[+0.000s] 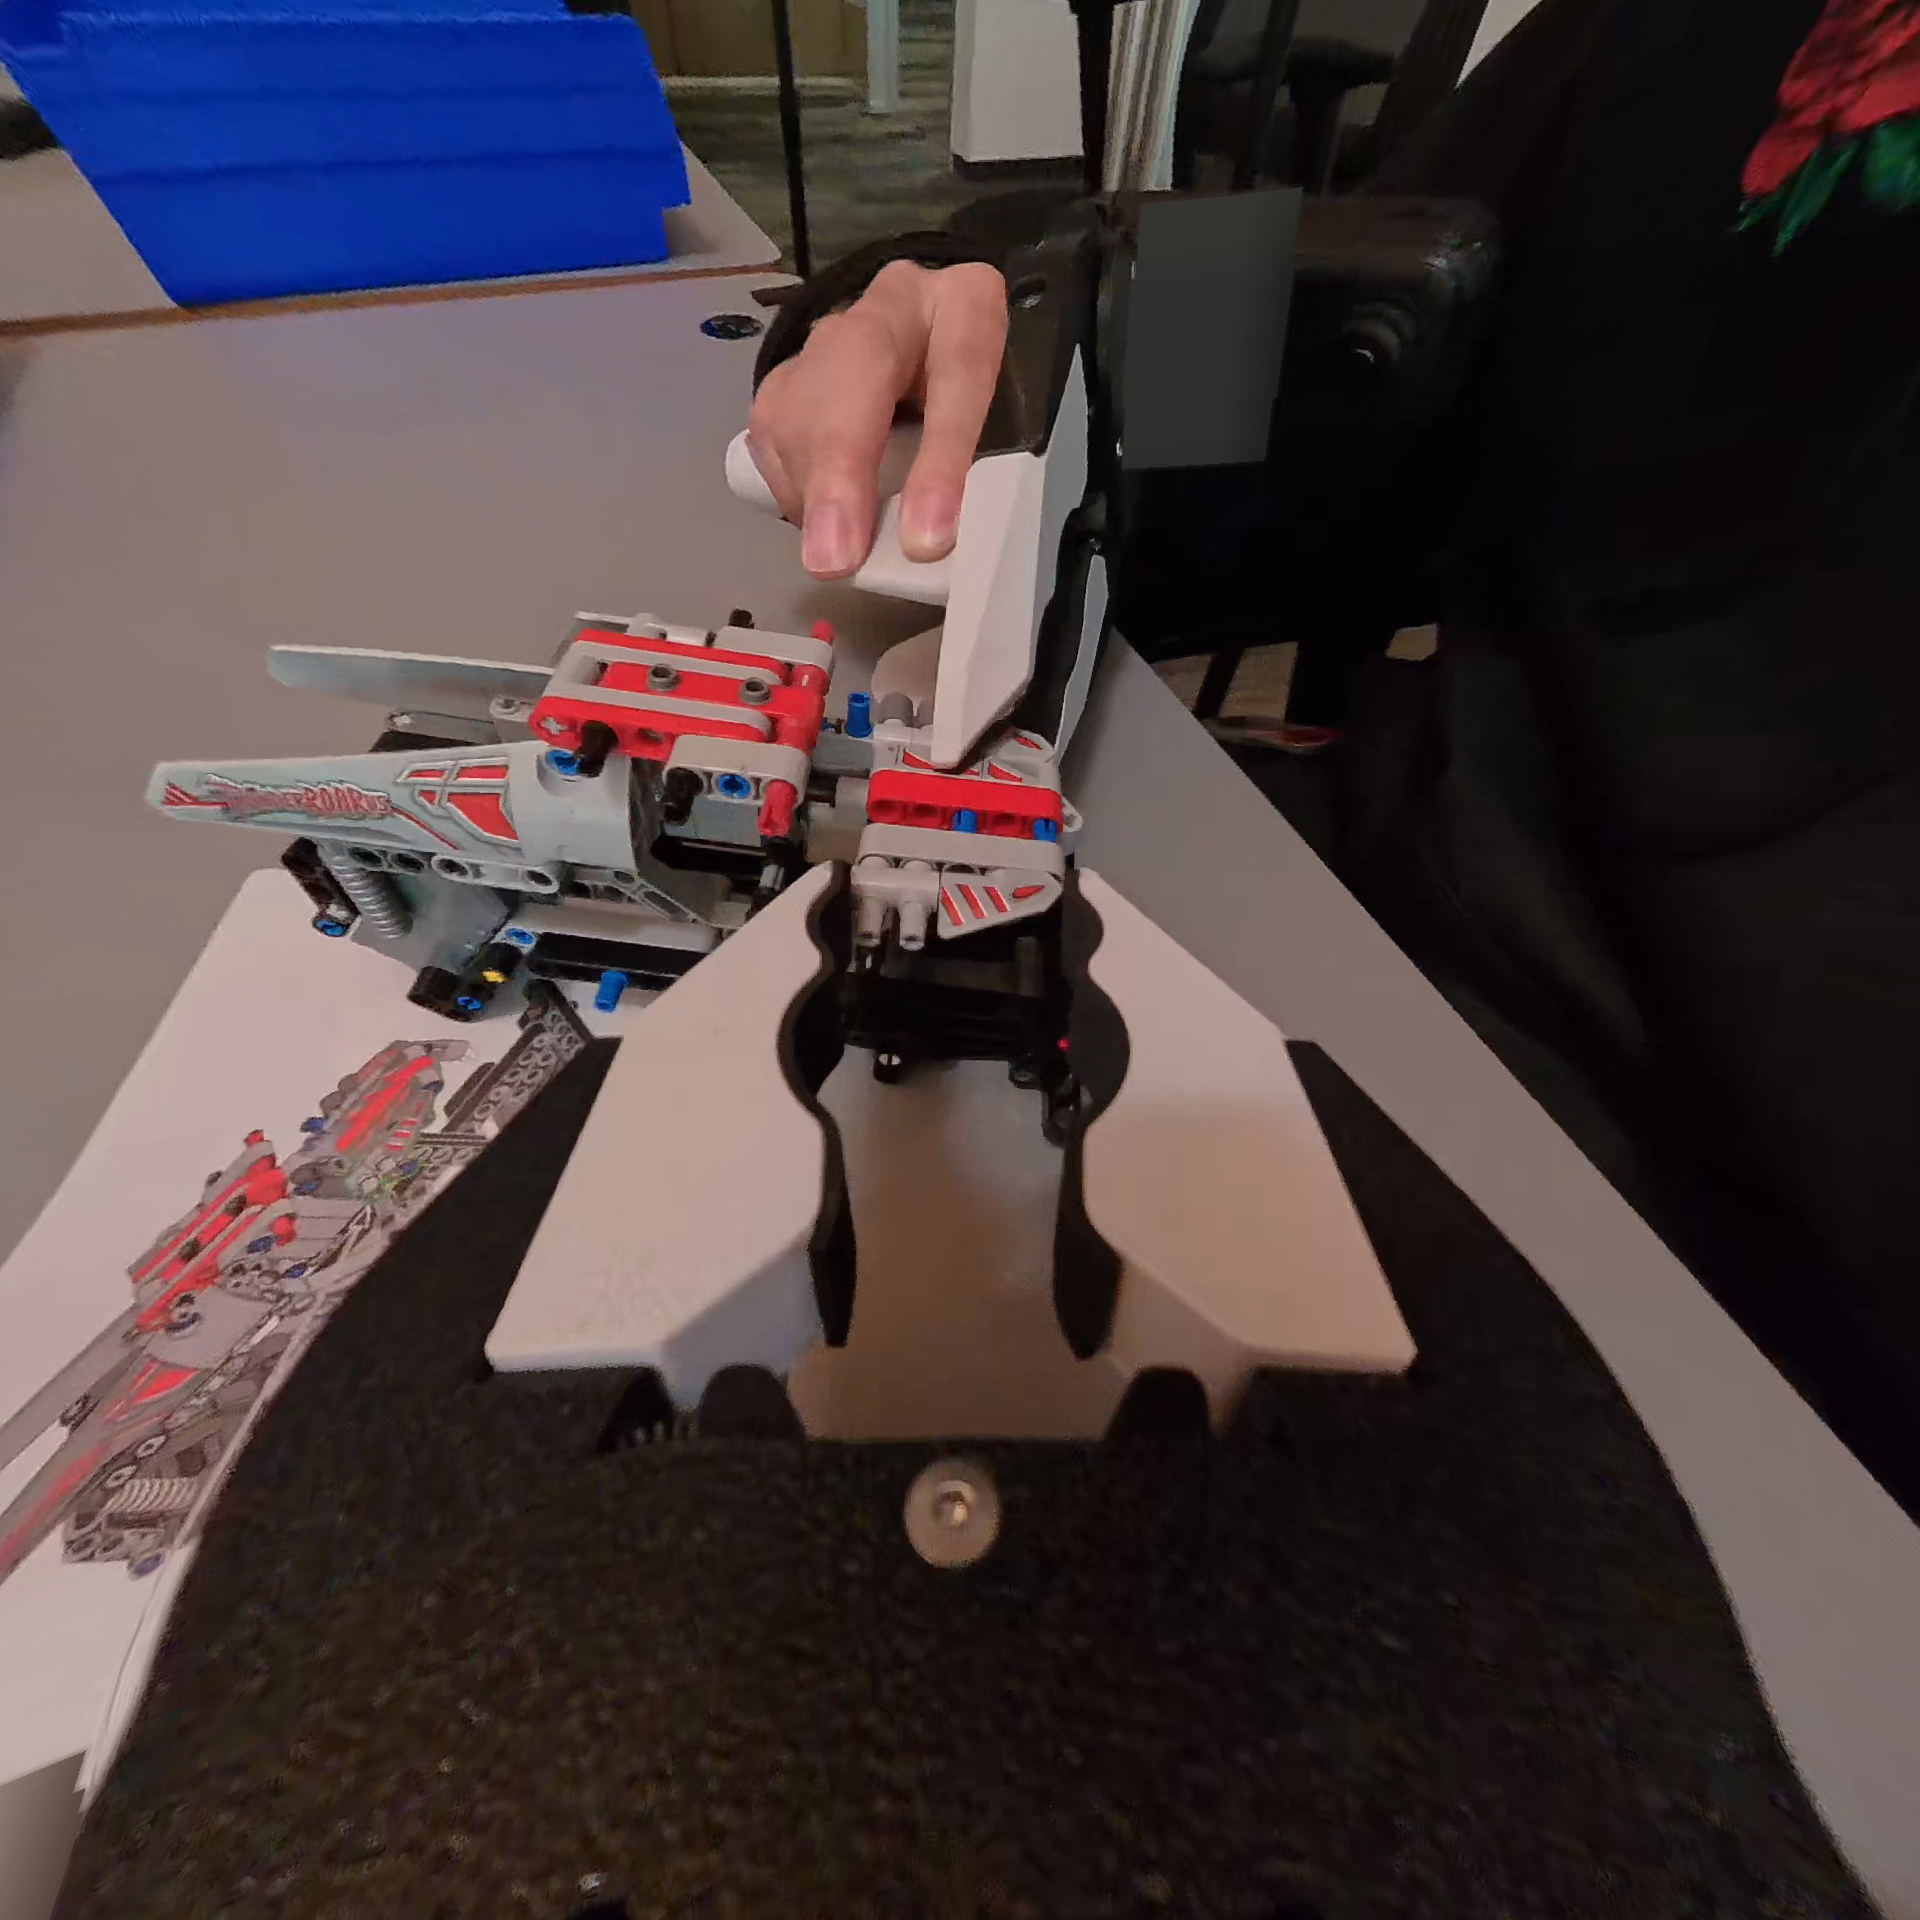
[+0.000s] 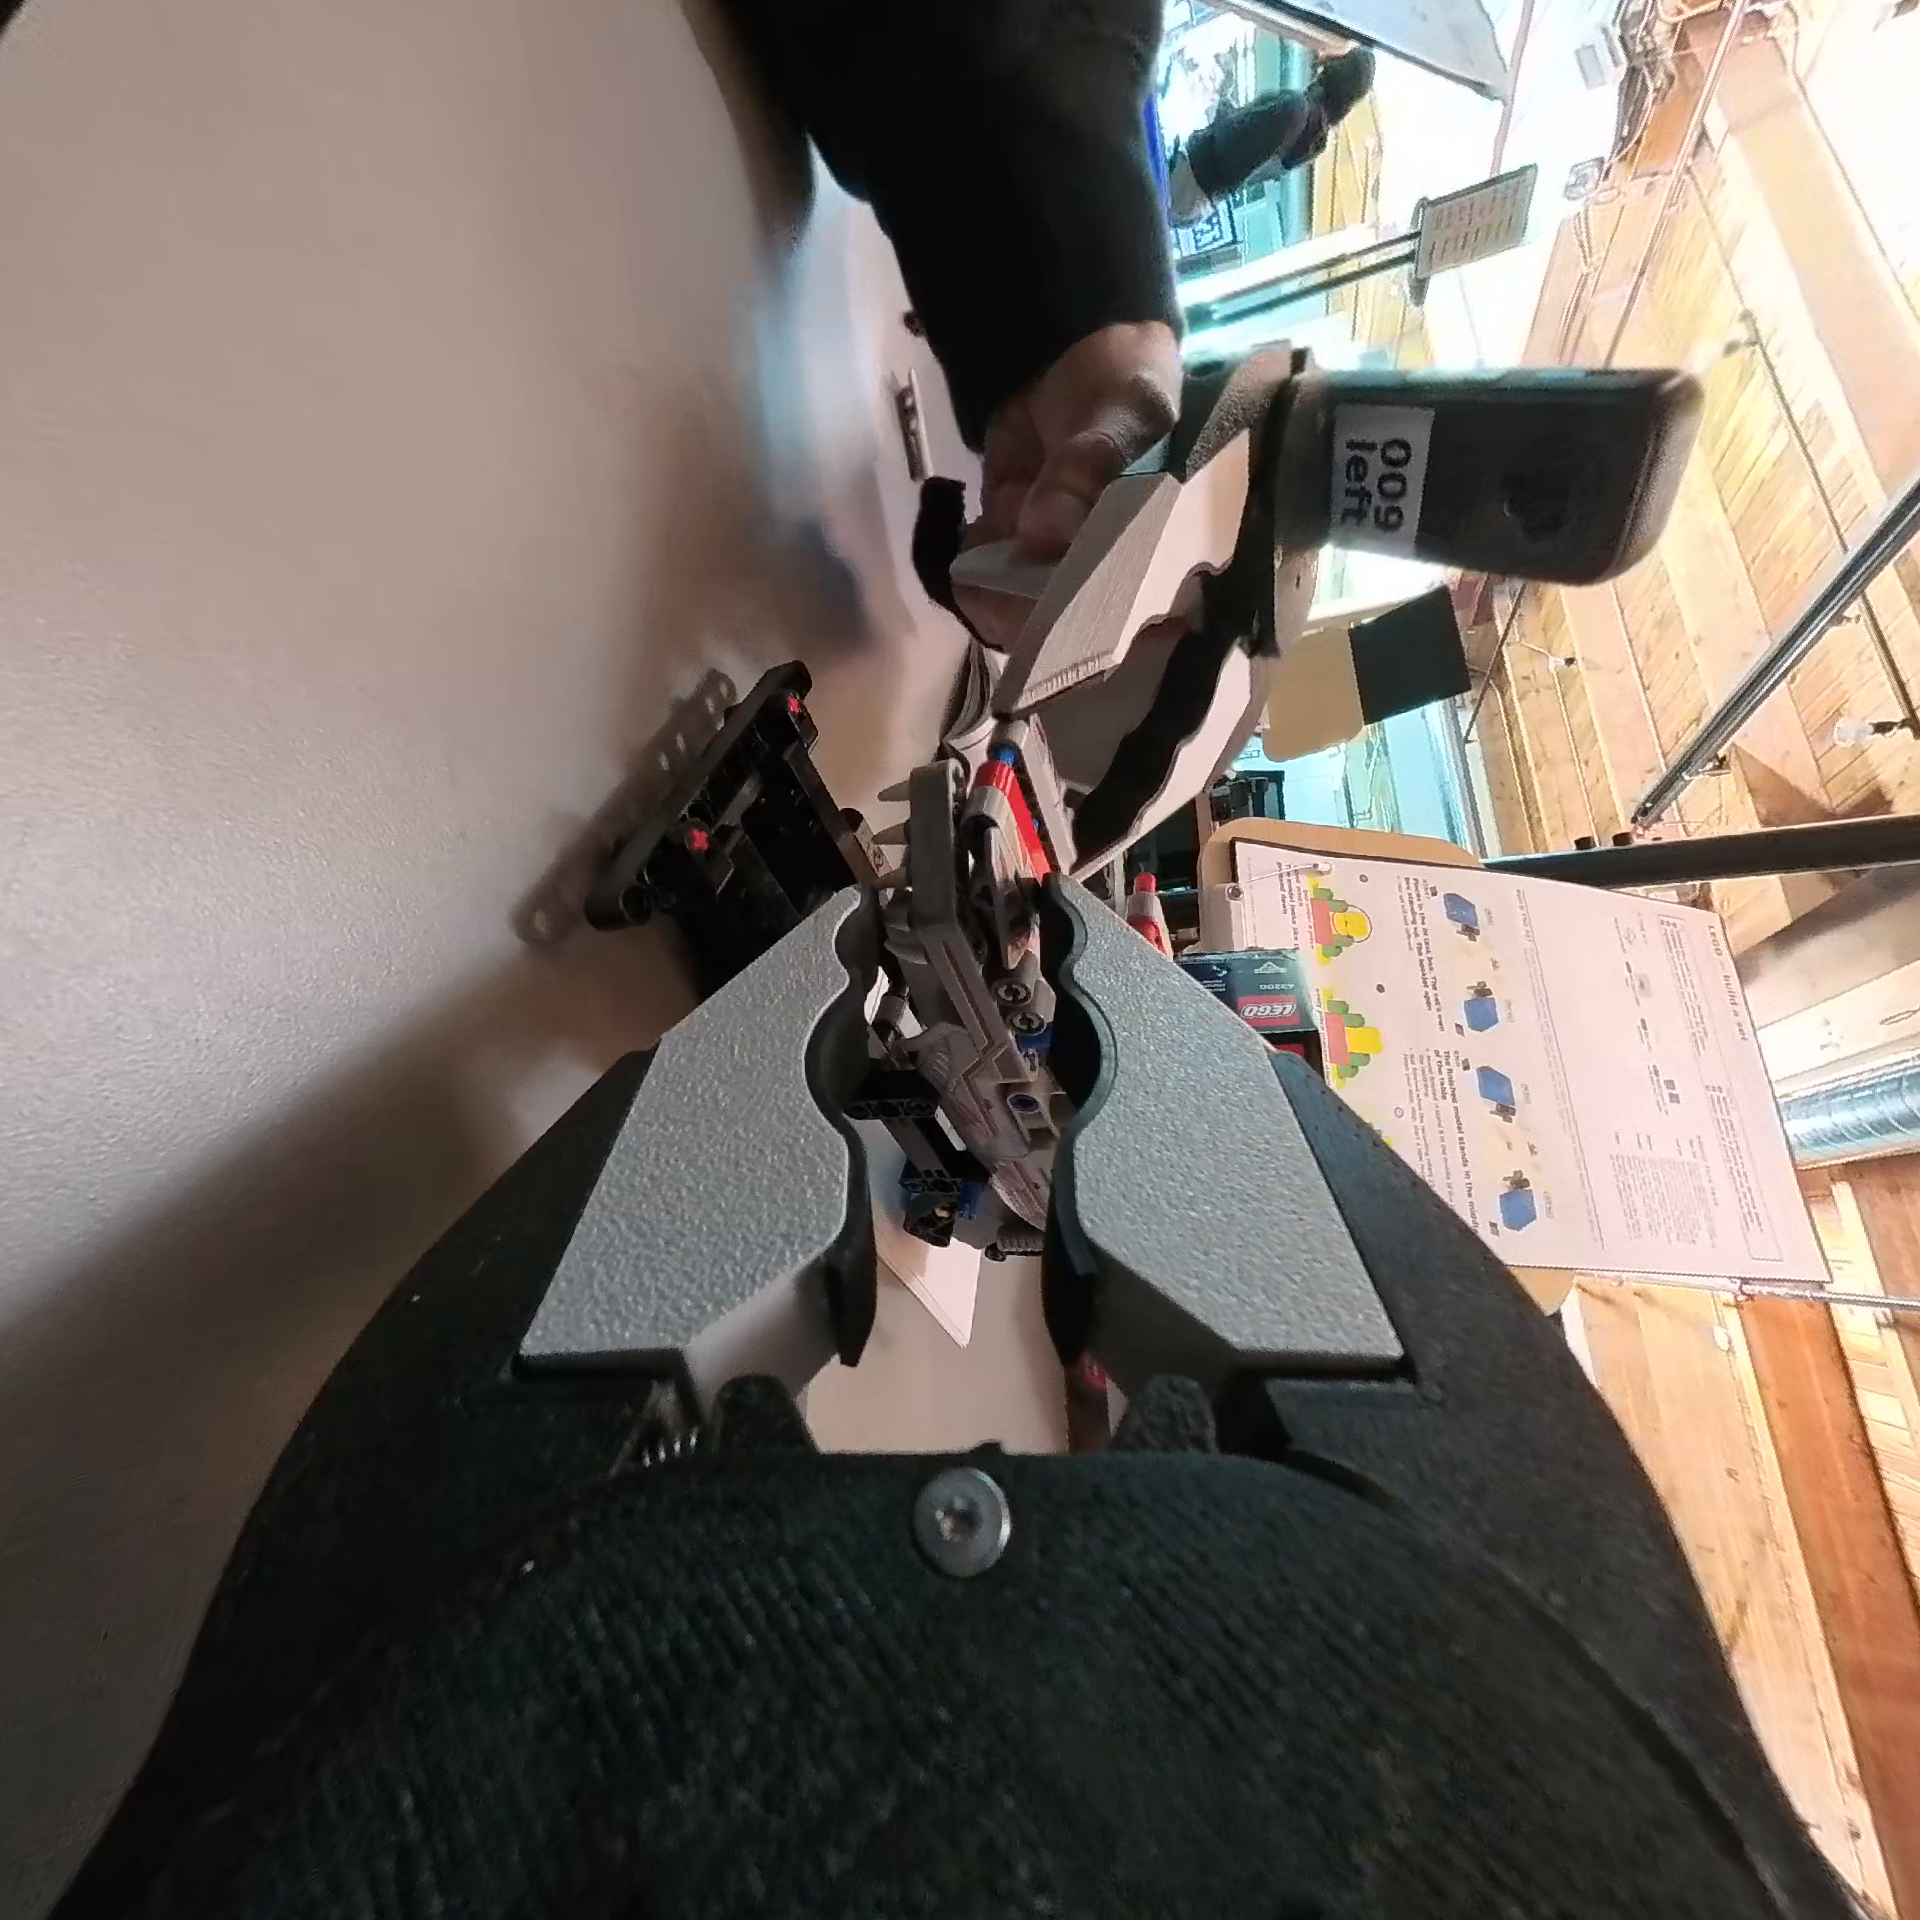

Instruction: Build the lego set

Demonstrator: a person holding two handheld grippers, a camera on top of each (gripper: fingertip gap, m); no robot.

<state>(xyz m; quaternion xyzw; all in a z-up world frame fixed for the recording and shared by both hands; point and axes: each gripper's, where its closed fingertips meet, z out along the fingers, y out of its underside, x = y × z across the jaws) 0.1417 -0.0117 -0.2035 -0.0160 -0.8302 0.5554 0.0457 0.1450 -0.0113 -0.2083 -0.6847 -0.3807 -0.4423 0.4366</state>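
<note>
A grey, red and black lego model with a long pointed wing panel lies on the grey table, partly on a printed instruction sheet. My left gripper is closed on the model's near end, its black frame between the pads. My right gripper comes down from above with a hand on it and clamps the red and white part. In the right wrist view, my right gripper holds the model between its pads. The left gripper shows beyond it.
Blue bins stand at the table's far left. The table edge runs close on the right, with a person in dark clothing beyond. A printed board and a lego box stand behind the model. My two grippers' fingertips are within a few centimetres of each other.
</note>
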